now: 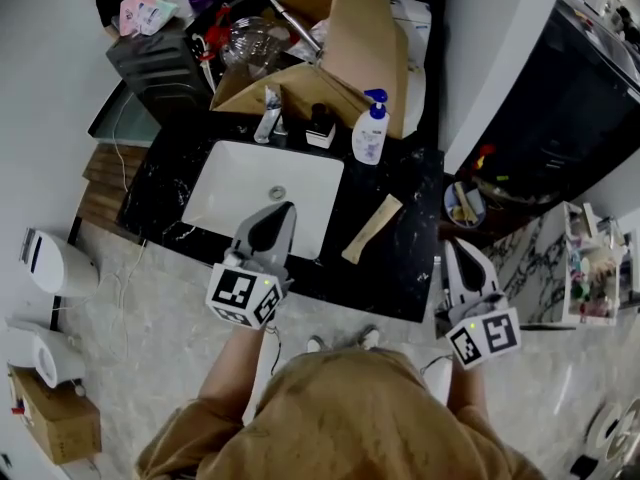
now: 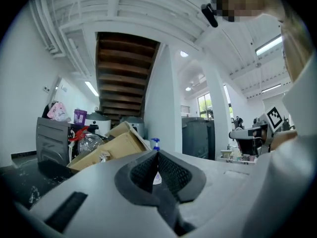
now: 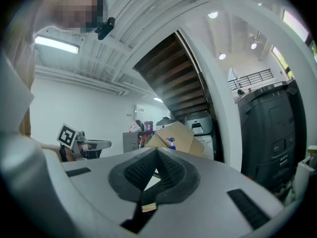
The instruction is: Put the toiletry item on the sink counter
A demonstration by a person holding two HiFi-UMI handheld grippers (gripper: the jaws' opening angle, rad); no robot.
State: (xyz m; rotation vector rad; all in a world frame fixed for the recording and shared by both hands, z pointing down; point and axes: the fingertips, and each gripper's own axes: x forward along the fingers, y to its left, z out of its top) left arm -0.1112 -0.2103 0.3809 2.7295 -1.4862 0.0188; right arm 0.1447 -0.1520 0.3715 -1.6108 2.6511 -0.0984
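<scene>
A tan tube (image 1: 372, 229) lies flat on the black sink counter (image 1: 400, 258), to the right of the white basin (image 1: 240, 193). A white pump bottle with a blue top (image 1: 370, 133) stands at the back of the counter; its blue pump also shows in the left gripper view (image 2: 155, 143). My left gripper (image 1: 283, 209) hovers over the basin's front edge, shut with nothing between its pads (image 2: 157, 155). My right gripper (image 1: 452, 247) hangs off the counter's right end, apart from the tube, its jaws together and empty (image 3: 157, 151).
An open cardboard box (image 1: 340, 58) stands behind the basin, with a small dark bottle (image 1: 320, 126) and a faucet (image 1: 268, 116) in front of it. A dark set of drawers (image 1: 160, 63) sits at the back left. A small bin (image 1: 464, 204) stands on the floor at the right.
</scene>
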